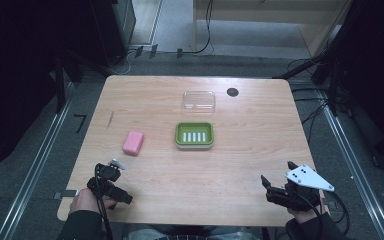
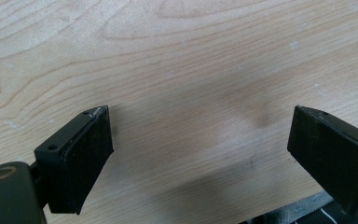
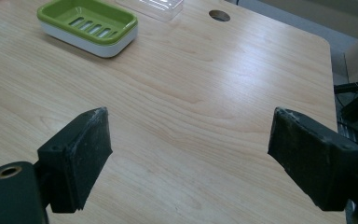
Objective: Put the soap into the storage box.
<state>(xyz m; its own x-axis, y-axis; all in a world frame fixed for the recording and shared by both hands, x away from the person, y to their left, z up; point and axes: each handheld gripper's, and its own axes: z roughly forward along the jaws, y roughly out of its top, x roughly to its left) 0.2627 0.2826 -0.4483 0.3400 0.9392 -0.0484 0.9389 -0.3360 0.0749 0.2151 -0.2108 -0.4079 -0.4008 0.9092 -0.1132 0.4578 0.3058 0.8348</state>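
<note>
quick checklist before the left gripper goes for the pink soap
1. Left gripper jaws open, nothing between them: ok.
2. Right gripper jaws open and empty: ok.
3. Pink soap lies free on the table, nothing touching it: ok.
4. Green soap dish empty, slots showing: ok.
5. Clear lid lies off the dish, behind it: ok.
6. Soap's firmness or slipperiness: cannot tell.

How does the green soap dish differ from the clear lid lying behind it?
The soap dish is opaque green over a white base with slots in its floor; the clear lid is see-through and plain. The dish lies nearer the person, the lid farther back. Both are rounded rectangles, similar in size, resting flat on the table, apart.
</note>
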